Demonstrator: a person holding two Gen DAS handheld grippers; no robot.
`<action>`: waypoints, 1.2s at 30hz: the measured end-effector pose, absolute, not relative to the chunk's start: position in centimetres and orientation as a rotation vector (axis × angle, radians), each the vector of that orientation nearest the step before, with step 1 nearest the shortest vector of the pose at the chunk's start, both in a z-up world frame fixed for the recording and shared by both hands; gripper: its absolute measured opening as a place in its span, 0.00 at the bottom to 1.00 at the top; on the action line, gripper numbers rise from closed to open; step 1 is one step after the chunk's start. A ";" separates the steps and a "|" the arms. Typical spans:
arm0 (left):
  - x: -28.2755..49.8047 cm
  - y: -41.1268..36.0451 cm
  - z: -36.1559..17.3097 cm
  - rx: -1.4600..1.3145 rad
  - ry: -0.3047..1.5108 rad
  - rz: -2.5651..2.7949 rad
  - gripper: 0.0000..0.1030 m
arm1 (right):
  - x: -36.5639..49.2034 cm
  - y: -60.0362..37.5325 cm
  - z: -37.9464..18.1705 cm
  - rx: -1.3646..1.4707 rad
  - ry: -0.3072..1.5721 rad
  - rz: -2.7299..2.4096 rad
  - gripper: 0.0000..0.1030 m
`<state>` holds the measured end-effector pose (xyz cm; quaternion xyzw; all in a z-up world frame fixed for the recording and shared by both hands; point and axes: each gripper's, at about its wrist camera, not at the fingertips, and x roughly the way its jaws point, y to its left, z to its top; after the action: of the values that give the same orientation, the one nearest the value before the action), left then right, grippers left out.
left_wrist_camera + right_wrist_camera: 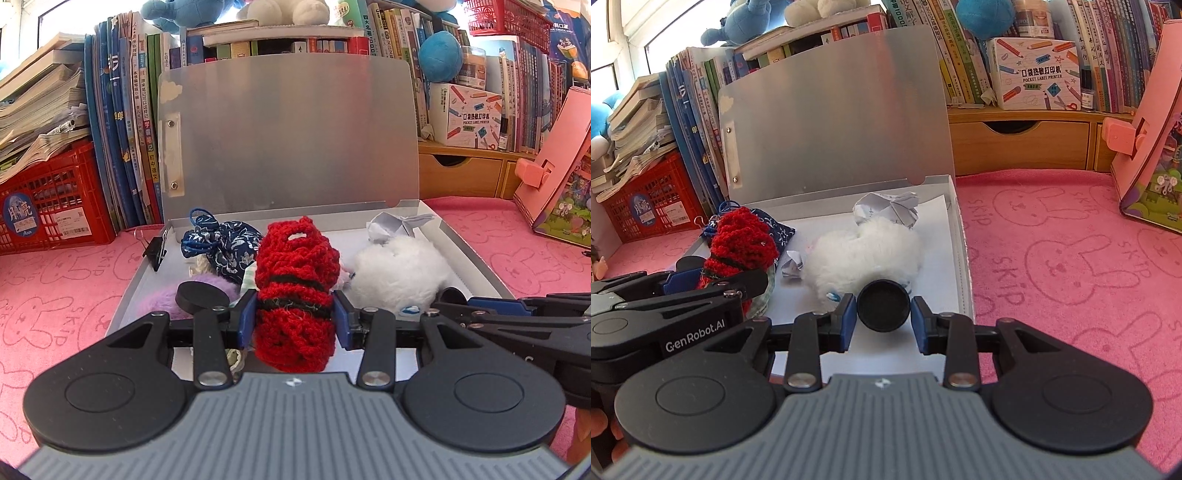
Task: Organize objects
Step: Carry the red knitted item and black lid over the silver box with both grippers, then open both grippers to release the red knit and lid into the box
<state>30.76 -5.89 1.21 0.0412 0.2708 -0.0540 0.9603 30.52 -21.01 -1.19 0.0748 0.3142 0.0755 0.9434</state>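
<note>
My left gripper (295,300) is shut on a red knitted pouch (295,280) with black stripes, held over the open grey file box (476,254). The box holds a blue floral pouch (225,243), a purple fluffy ball (162,299), a white fluffy toy (395,273), crumpled paper (391,225) and a black disc (201,295). My right gripper (884,302) is shut on a black round cap (884,305), low over the box's near right part, just in front of the white fluffy toy (864,251). The left gripper (679,284) with the red pouch (738,240) sits at its left.
The box lid (288,129) stands upright against rows of books. A black binder clip (157,251) grips the box's left wall. A red crate (48,206) is at the left, wooden drawers (458,173) and a pink box (554,177) at the right. A pink bunny mat (1071,258) covers the table.
</note>
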 end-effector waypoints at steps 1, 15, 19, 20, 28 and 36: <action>31.1 -6.0 1.1 0.087 0.549 -0.103 0.47 | 30.7 -20.9 -1.2 0.151 0.642 0.153 0.37; 31.1 -6.8 0.3 0.112 0.531 -0.110 0.47 | 31.1 -21.2 -1.6 0.168 0.631 0.159 0.37; 30.9 -7.0 0.0 0.115 0.526 -0.110 0.47 | 31.0 -21.5 -1.5 0.180 0.626 0.157 0.38; 30.9 -7.0 -0.1 0.115 0.526 -0.110 0.47 | 30.9 -21.5 -1.5 0.182 0.625 0.158 0.39; 30.7 -7.0 -1.1 0.101 0.539 -0.136 0.50 | 30.4 -21.7 -1.3 0.180 0.614 0.153 0.40; 30.4 -7.0 -1.0 0.084 0.556 -0.158 0.68 | 29.8 -22.0 -0.9 0.170 0.591 0.128 0.56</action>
<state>30.44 -6.96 -0.98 0.0413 0.2742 -0.0779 0.9576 29.78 -22.03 -0.94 0.0835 0.2905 0.0631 0.9511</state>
